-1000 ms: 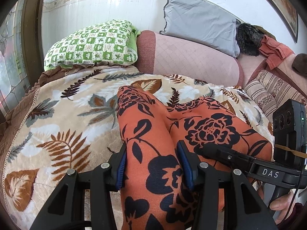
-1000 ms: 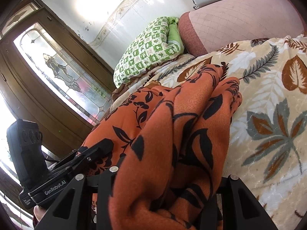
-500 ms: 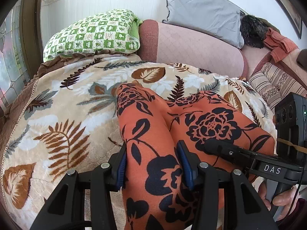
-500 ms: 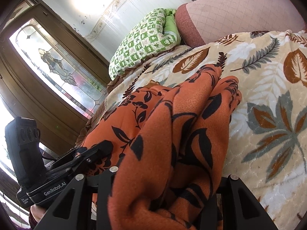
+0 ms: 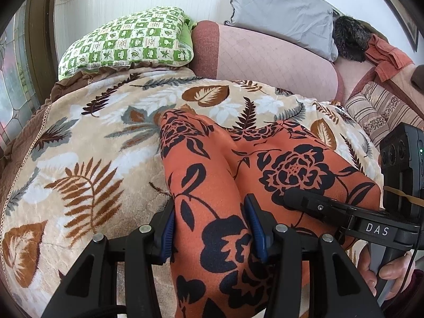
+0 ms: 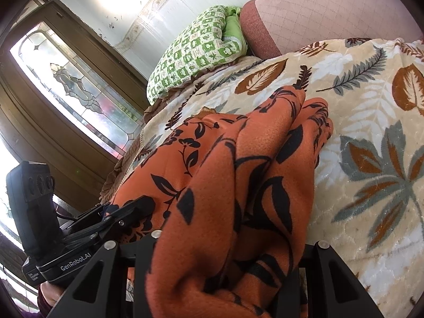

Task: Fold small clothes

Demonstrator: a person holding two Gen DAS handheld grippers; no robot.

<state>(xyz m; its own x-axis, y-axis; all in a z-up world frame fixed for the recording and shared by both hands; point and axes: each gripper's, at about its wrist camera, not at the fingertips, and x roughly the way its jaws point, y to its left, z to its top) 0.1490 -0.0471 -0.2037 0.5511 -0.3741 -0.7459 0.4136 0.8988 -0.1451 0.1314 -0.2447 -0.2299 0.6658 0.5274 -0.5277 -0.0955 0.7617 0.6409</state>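
An orange garment with black flowers (image 5: 212,185) lies on a leaf-print blanket (image 5: 87,159); it also fills the right wrist view (image 6: 233,175). My left gripper (image 5: 212,228) is shut on its near edge, blue pads on both sides of a thick fold. My right gripper (image 6: 220,265) holds the other near edge; cloth bunches over it and hides the fingertips. The right gripper also shows at the right of the left wrist view (image 5: 294,198), the left gripper at the left of the right wrist view (image 6: 137,206).
A green checked pillow (image 5: 127,42), a pink bolster (image 5: 270,61) and a grey pillow (image 5: 281,13) lie at the back. Striped cushions (image 5: 376,111) and red cloth (image 5: 389,55) sit at the right. A glazed wooden door (image 6: 66,92) stands at the left.
Both grippers have moved forward over the bed with the garment, whose far end now lies further up the blanket. Both grips are unchanged.
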